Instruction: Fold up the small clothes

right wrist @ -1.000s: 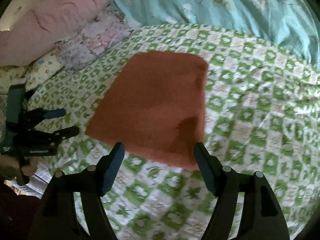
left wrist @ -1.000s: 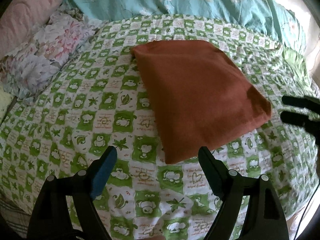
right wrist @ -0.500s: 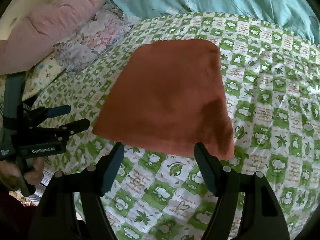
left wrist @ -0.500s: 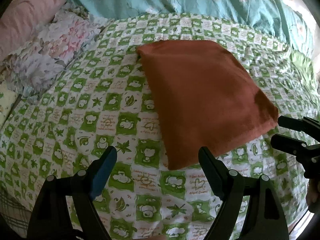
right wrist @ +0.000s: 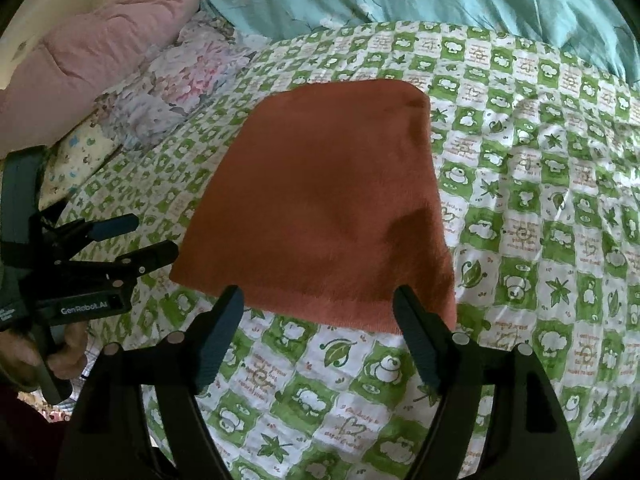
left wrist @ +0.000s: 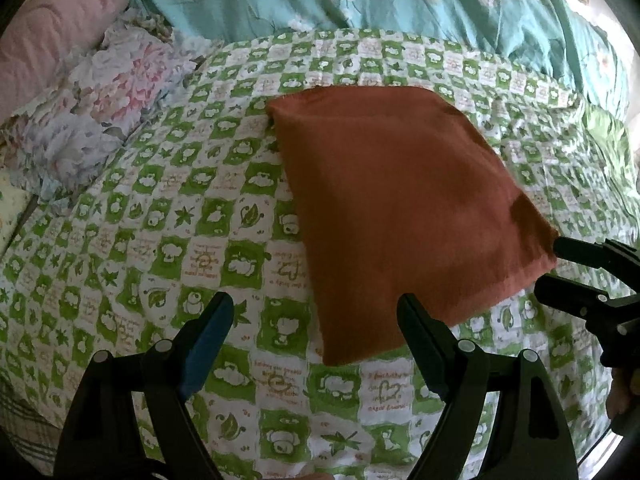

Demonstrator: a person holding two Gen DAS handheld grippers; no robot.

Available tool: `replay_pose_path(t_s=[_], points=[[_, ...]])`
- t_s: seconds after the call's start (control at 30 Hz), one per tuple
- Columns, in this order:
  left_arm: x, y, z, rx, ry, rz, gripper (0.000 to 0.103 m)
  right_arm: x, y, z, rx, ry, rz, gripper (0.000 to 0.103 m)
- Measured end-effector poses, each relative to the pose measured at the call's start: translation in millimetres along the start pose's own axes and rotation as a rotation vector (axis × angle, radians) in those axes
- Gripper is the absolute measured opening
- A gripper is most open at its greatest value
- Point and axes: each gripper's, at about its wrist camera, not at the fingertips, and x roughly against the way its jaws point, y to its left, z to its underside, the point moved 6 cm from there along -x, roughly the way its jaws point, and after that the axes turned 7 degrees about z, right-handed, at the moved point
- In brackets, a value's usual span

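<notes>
Nearest the left wrist camera, the left gripper (left wrist: 316, 320) hangs over the green-and-white checked bedsheet (left wrist: 168, 240) with its jaws spread wide and nothing between them; the near corner of the folded rust-orange cloth (left wrist: 392, 208) lies just ahead of its right finger. In the right wrist view, the right gripper (right wrist: 318, 312) also hovers low over the sheet, its jaws opening, and the near hem of the cloth sits just beyond the fingertips, not pinched by them. The cloth lies flat on the bedsheet as a folded, roughly rectangular pad, with a darker patch near its right-hand near corner. At the right edge of the left view, the other gripper's two black fingers reach in close to that corner. At the left edge of the right view, a hand (right wrist: 24, 356) grips the handle of the left tool. Farther back lie a floral pillow (left wrist: 104, 100), a pink quilt (right wrist: 92, 52) and, farthest, a turquoise flowered duvet (left wrist: 360, 0).
</notes>
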Motion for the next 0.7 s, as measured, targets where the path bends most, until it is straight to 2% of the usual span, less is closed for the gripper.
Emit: replay_pose_path(t_s=[0.7], points=[[-12,-1,-27,0.018,-0.024,-0.013,0.085,-14,-6,-24,-0.007,-0.016,0.000,0.081]])
